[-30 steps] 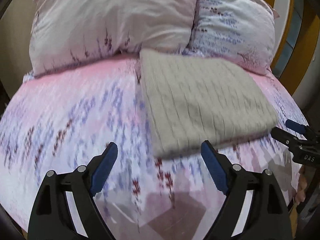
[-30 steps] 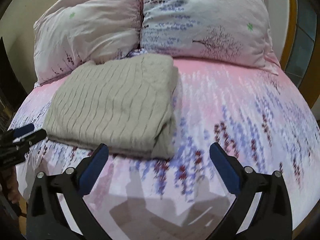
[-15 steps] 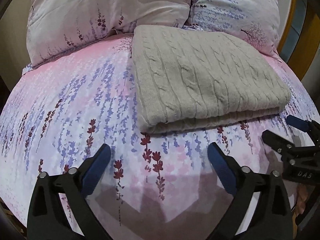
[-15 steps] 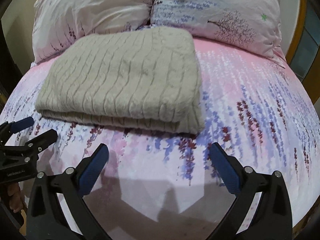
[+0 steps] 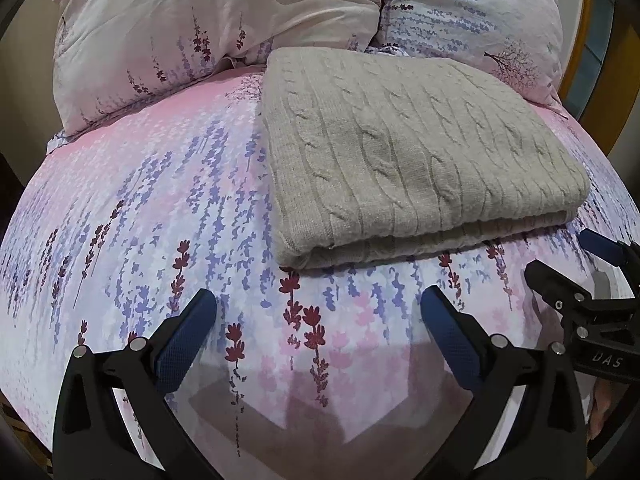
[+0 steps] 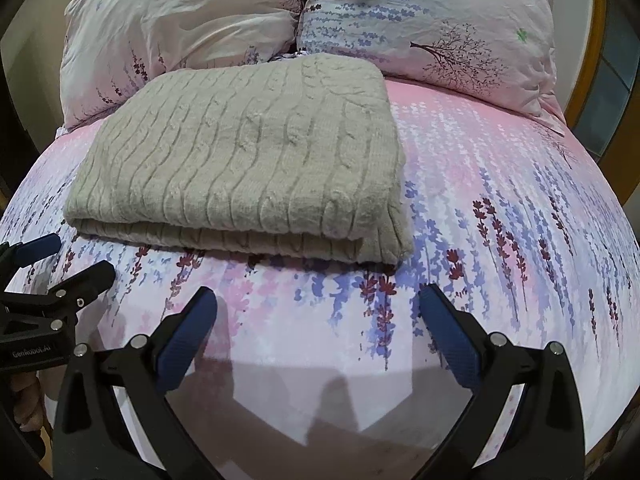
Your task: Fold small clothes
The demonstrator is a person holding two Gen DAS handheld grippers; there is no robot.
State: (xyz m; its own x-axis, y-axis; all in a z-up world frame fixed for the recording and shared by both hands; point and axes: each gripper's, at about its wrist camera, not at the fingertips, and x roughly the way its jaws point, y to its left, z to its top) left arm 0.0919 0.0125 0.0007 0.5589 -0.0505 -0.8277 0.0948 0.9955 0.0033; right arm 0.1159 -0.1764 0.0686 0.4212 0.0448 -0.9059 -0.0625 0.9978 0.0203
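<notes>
A beige cable-knit sweater [image 5: 412, 152] lies folded in a neat rectangle on the pink floral bedsheet [image 5: 152, 208]; it also shows in the right wrist view [image 6: 248, 160]. My left gripper [image 5: 318, 312] is open and empty, a little in front of the sweater's near left corner. My right gripper [image 6: 318, 312] is open and empty, in front of the sweater's near right corner. Each gripper appears at the edge of the other's view: the right one [image 5: 576, 268] and the left one [image 6: 64, 264].
Two floral pillows [image 5: 216, 20] [image 5: 480, 12] lean at the head of the bed behind the sweater. A wooden bed frame [image 5: 592, 64] curves at the far right. The sheet [image 6: 520, 208] stretches to the right of the sweater.
Both grippers have moved closer to the sweater and lower, so it looks larger. The sweater itself has not moved, and both grippers stay open.
</notes>
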